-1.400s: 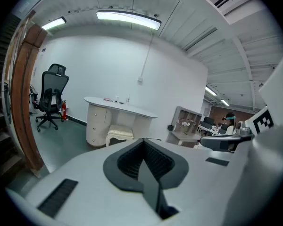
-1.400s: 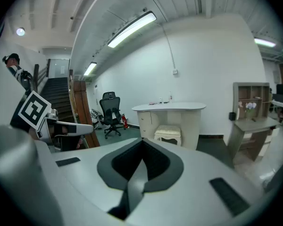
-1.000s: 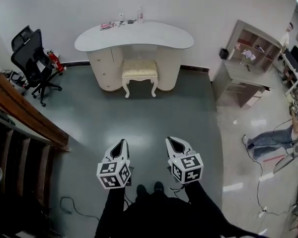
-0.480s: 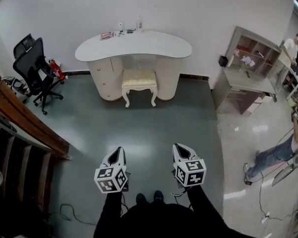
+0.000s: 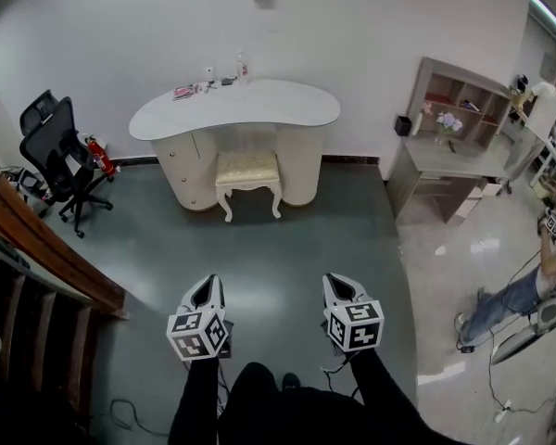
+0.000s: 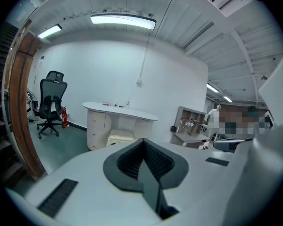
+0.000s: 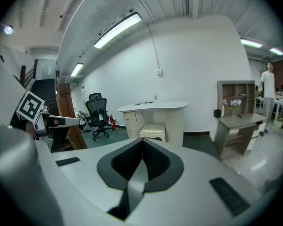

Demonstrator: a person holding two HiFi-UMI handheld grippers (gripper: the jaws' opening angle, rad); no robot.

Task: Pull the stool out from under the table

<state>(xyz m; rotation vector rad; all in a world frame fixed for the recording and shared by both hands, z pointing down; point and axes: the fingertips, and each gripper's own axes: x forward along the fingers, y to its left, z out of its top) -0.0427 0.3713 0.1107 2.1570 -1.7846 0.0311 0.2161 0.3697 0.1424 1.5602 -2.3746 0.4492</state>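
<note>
You had not yet started the pull itself; the cream cushioned stool with curved white legs stood in the upper middle of the head view, tucked into the kneehole of the white kidney-shaped table; its seat lay between the two cream pedestals, with the rear part seemingly under the tabletop and the front legs at the opening. Nothing showed it drawn out, so I judged the task to be at its very beginning.

Your left claw was in the lower middle of the head view, left of centre, and your right claw was right of centre; both pointed towards the table. In each claw's own view the dark ribbed jaws were clenched together with nothing between them, and the stool showed small and far off beyond the tips. A broad stretch of glossy grey-green floor lay between the claws and the stool, so they were well apart from it.

A black office chair stood at the left edge, clear of the line to the stool.

What remained, as I read it, was everything that matters: closing the gap; releasing a claw; taking hold of the seat edge or a leg; then drawing the stool out towards the bottom of the frame.
</note>
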